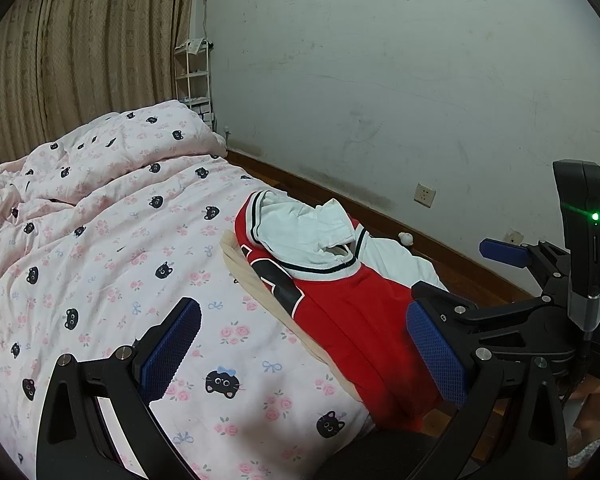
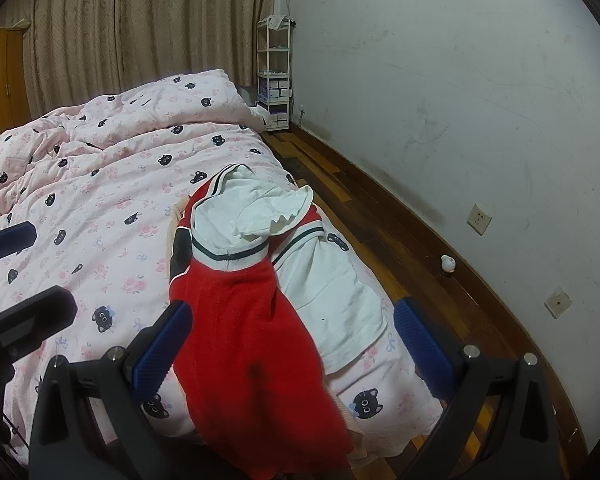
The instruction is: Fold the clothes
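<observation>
Both grippers are held spread and empty: the left gripper (image 1: pixel 303 352) above the pink cat-print quilt (image 1: pixel 112 248), the right gripper (image 2: pixel 292 344) over the red-and-white knitted jacket (image 2: pixel 256 320), which is laid along the bed's edge near the wall.

A bed under a pink cat-print quilt (image 2: pixel 112 208) carries a red-and-white jacket (image 2: pixel 256 320) near its wall-side edge.

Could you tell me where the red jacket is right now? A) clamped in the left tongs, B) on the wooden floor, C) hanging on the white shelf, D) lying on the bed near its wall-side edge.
D: the red jacket lies on the bed by its wall-side edge; both tongs are open.
</observation>
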